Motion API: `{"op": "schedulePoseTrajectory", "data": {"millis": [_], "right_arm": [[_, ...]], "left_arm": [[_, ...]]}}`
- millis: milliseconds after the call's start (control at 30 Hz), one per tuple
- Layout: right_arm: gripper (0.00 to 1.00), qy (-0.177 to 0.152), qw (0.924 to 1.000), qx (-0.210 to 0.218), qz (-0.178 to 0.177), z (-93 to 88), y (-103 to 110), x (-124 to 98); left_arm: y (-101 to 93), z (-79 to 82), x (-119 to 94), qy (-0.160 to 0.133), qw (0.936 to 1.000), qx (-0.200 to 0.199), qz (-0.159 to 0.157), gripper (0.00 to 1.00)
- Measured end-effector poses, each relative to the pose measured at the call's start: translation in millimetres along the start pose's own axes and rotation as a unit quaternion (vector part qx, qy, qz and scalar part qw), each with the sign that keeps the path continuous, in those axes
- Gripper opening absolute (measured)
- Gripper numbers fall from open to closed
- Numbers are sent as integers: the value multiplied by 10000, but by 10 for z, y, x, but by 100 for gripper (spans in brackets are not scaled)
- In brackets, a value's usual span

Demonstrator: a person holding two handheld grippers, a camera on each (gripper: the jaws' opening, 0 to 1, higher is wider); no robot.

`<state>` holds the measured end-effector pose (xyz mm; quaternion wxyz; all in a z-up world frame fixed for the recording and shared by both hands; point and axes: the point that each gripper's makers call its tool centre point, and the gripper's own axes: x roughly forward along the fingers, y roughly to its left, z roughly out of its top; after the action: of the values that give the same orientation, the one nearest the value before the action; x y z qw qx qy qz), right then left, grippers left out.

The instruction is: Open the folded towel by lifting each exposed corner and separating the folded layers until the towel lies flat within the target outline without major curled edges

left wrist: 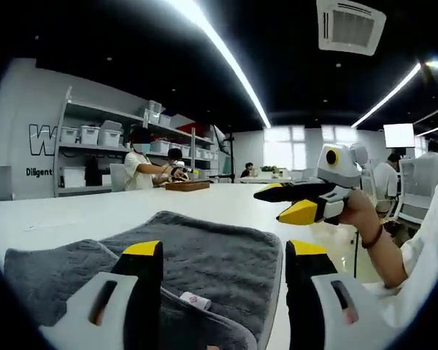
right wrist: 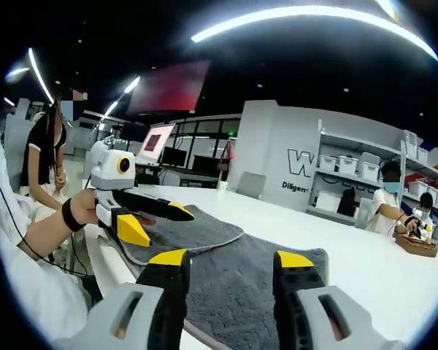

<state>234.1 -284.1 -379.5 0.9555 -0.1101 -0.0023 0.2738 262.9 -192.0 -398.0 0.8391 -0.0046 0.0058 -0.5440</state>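
The grey towel [left wrist: 204, 255] is seen lying on the white tabletop [left wrist: 80, 211], directly ahead of both grippers. In the left gripper view a second layer is seen at 8 o'clock, overlapped by the upper panel, and a small white label [left wrist: 196, 300] sits near the close edge — so at least one fold is judged to remain. In the right gripper view one rounded flap [right wrist: 197, 235] is seen at 10 o'clock, lying over the darker layer beneath. No target outline can be made out on the tabletop.

The left gripper [left wrist: 223, 251] is held low over the near edge, its fingers spread apart and empty. The right gripper [right wrist: 226, 259] is likewise held released above the cloth, nothing between its fingers.

The work is judged to be at an early or middle stage: the layers are not yet fully separated, no corner is grasped, and flattening is left to be done.
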Motion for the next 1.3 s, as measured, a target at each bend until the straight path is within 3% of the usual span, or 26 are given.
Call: {"op": "schedulePoseTrajectory", "data": {"millis": [400,500,567,667,733,800,900,1033,1200,1300], "right_arm": [[42,59,9999,-47,75,-3,69,14],[42,78,9999,-45,70,-13,72,14],[42,62,9999,-48,68,-6,75,11],[42,81,9999,-67,73,-8,82,9],[42,86,9999,-82,78,-8,88,8],[42,89,9999,-71,86,-8,93,9],[42,90,9999,-94,91,-2,103,9],[42,61,9999,-81,100,11,113,7],[42,72,9999,-57,105,5,116,13],[42,63,9999,-74,104,12,116,12]], "left_arm": [[70,-2,-248,1,9996,128,253,63],[11,73,-293,-248,9996,-42,125,64],[-5,68,-326,-237,9996,-23,138,63],[-27,30,-351,-142,9998,-81,141,62],[-22,-1,-371,-63,9998,102,187,62],[19,-31,-387,11,9995,63,314,62],[-8,-87,-437,9,9996,-63,257,61],[6,-186,-478,285,9984,170,447,59],[-34,-236,-486,360,9979,319,436,48],[-37,-330,-489,595,9963,397,467,48]]}}
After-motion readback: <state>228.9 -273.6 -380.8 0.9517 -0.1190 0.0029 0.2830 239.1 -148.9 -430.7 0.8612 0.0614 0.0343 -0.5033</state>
